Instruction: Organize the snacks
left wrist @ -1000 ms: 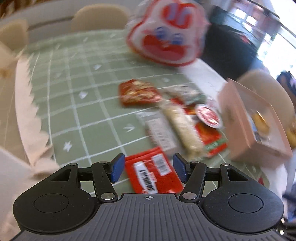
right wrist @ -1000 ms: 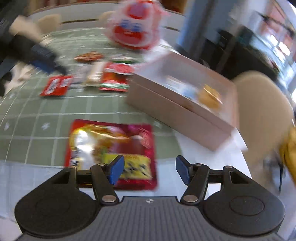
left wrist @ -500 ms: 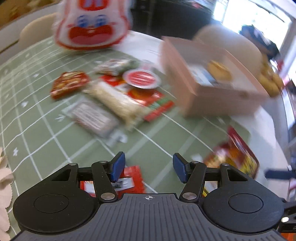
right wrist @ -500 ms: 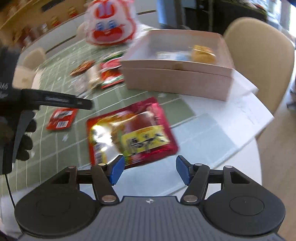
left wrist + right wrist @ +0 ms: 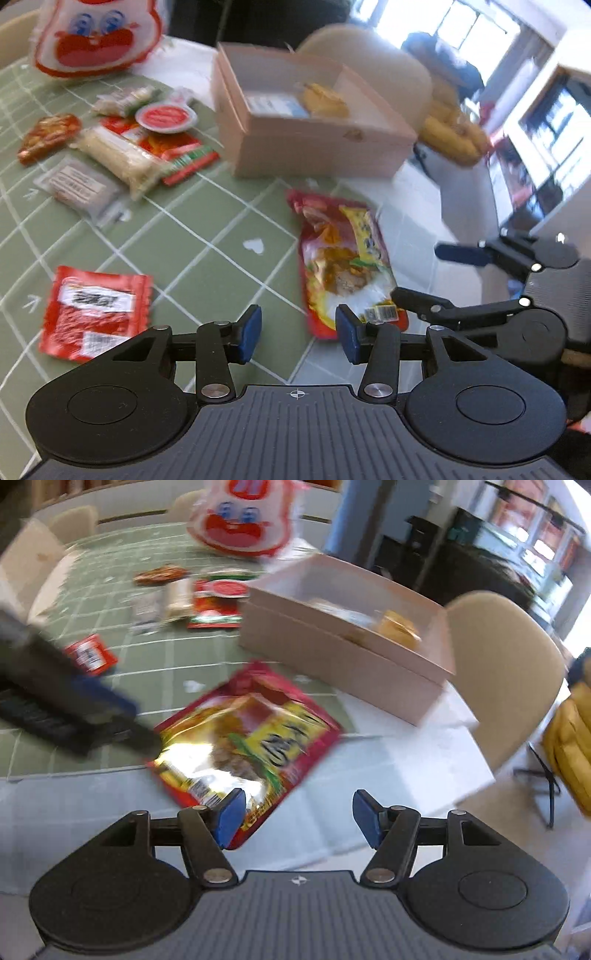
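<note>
A large red and yellow snack bag (image 5: 341,258) lies flat on the table in front of the pink open box (image 5: 314,147); it also shows in the right wrist view (image 5: 251,742). My left gripper (image 5: 297,334) is open and empty, just left of the bag's near end. My right gripper (image 5: 297,819) is open and empty above the bag's near corner; it also shows in the left wrist view (image 5: 424,277). The box (image 5: 332,653) holds a yellow snack (image 5: 399,627) and a blue-white packet (image 5: 273,105).
A small red packet (image 5: 94,314) lies near left. A cluster of snacks (image 5: 122,147) sits left of the box. A big red and white cartoon bag (image 5: 96,33) stands at the back. A beige chair (image 5: 506,672) stands at the table's right edge.
Both grippers have swung toward the large red and yellow bag and come closer to it. The left view turned right, away from the small red packet. Both stay open.
</note>
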Demonstrator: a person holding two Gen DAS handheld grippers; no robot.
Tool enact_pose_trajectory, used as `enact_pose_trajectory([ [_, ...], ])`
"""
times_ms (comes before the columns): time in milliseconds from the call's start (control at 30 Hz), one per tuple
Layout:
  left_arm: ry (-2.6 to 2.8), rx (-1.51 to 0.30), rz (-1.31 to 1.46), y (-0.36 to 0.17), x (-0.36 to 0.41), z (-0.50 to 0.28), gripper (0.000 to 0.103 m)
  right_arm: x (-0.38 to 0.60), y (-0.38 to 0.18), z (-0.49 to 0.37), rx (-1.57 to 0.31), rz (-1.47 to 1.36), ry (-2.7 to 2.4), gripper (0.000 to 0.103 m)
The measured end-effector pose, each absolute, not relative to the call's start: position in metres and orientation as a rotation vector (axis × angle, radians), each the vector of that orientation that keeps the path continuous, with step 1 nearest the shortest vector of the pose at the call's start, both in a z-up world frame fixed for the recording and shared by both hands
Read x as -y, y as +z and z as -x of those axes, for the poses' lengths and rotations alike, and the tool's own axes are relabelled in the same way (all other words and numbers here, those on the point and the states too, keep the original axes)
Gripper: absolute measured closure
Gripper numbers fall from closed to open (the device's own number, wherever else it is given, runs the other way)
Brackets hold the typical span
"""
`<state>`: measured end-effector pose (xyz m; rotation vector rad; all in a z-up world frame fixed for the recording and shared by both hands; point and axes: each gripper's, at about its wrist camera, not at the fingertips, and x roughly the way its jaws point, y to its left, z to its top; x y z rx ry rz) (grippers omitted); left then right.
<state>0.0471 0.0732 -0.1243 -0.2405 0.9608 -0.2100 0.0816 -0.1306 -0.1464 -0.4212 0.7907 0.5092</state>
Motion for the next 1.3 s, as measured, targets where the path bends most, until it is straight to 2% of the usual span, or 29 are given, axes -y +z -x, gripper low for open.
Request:
enact_pose_trajectory([
  [167,0.000,-0.845,0.219,-0.107,-0.109,-0.032,0.053,0.148,-0.143,-0.094,-0.855,0.240,0.496,0.038],
  [267,0.098,-0.873,0.177,-0.114,-0.126,-0.033,0.054,0.149,-0.150,-0.098,-0.918,0.135,0.525,0.038],
  [300,0.104,-0.887,0.195,-0.118,-0.132,-0.033,0.054,0.148,-0.152,-0.098,-0.930,0.115,0.529,0.035],
  [600,0.226,-0.884,0.262,-0.126,-0.156,-0.026,0.054,0.138,-0.155,-0.089,-0.905,0.150,0.532,0.031],
  [800,0.238,-0.860,0.342,-0.129,-0.176,-0.015,0.054,0.133,-0.159,-0.083,-0.875,0.190,0.538,0.022],
  [1100,0.108,-0.895,-0.018,-0.132,-0.121,-0.030,0.052,0.129,-0.161,-0.082,-0.866,0.200,0.537,0.017],
  [1300,0.111,-0.836,-0.017,-0.119,-0.117,-0.033,0.052,0.130,-0.162,-0.080,-0.855,0.198,0.537,0.017],
])
